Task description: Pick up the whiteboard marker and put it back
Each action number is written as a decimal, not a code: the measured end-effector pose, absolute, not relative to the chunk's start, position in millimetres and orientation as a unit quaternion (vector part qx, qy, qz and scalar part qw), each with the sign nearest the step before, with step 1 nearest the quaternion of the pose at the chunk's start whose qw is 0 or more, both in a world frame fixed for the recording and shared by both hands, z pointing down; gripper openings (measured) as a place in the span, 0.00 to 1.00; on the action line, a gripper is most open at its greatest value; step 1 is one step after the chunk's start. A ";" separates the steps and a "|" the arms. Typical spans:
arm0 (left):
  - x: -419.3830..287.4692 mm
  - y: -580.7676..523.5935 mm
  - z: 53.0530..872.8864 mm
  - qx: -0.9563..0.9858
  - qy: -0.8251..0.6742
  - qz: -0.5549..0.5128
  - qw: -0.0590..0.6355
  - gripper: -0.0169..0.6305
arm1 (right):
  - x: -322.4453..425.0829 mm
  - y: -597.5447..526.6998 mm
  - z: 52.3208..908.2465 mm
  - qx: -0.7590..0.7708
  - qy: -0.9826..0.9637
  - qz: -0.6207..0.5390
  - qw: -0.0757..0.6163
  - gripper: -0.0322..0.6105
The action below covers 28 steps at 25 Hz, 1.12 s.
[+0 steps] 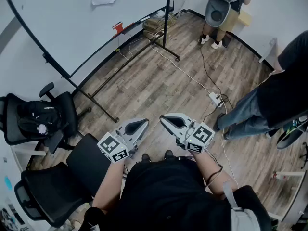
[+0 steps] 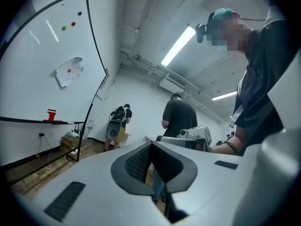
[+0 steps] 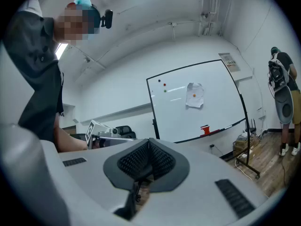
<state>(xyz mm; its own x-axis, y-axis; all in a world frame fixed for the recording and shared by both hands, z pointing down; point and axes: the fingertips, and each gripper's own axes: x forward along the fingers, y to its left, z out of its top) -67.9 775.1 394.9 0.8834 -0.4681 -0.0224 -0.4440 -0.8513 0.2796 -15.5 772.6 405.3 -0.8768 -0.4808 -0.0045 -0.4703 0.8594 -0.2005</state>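
Note:
A whiteboard [image 1: 62, 18] on a black wheeled stand fills the upper left of the head view. A red object [image 1: 118, 28] sits on its tray; it also shows in the left gripper view [image 2: 51, 115] and the right gripper view [image 3: 205, 130]. I cannot make out a marker anywhere. My left gripper [image 1: 142, 123] and right gripper [image 1: 163, 119] are held side by side in front of my body, over the wooden floor and well short of the board. Both are shut with nothing between their jaws, as seen on the left gripper [image 2: 150, 147] and the right gripper [image 3: 149, 142].
Two black office chairs [image 1: 45, 117] [image 1: 53, 186] stand at the left. A power strip [image 1: 215, 99] and cables lie on the floor. One person [image 1: 269, 100] stands at the right, another [image 1: 224, 8] by the far wall. The stand's legs [image 1: 139, 52] cross the floor ahead.

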 end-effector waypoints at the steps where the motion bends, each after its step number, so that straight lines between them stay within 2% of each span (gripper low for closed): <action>1: -67.0 774.2 394.1 0.961 -0.239 -0.044 0.132 0.04 | -14.2 772.0 404.2 -0.243 0.965 -0.096 0.028 0.08; 17: -54.3 766.3 403.7 0.954 -0.260 -0.040 0.141 0.04 | 10.5 763.9 405.5 -0.227 0.969 -0.092 0.031 0.08; 28: -16.3 754.2 405.9 0.955 -0.258 -0.029 0.144 0.04 | 44.7 759.2 413.1 -0.219 0.970 -0.097 0.039 0.08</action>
